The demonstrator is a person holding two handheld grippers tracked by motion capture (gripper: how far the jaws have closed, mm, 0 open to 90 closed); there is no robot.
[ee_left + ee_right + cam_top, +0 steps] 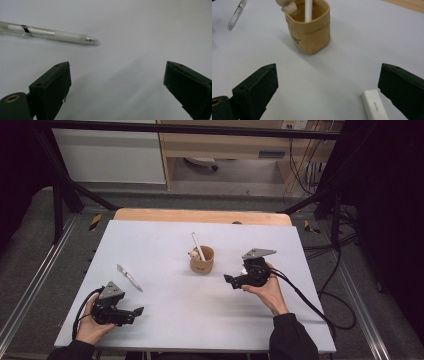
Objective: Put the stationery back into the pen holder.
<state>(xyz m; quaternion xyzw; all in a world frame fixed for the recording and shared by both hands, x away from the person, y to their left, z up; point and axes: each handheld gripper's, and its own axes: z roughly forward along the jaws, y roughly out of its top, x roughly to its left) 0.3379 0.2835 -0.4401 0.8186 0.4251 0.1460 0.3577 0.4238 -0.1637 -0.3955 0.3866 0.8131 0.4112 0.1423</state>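
On the white table (165, 310), both tongs (116, 82) (328, 87) wide apart, empty.

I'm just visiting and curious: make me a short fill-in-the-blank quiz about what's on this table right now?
1. The white stick stands inside the tan ____.
2. The clear pen lies flat on the table, held by ____ gripper.
3. Both the left gripper and the right gripper have their jaws ____.
4. The small white eraser lies beside the ____ gripper's jaws.

Missing words: cup; neither; open; right
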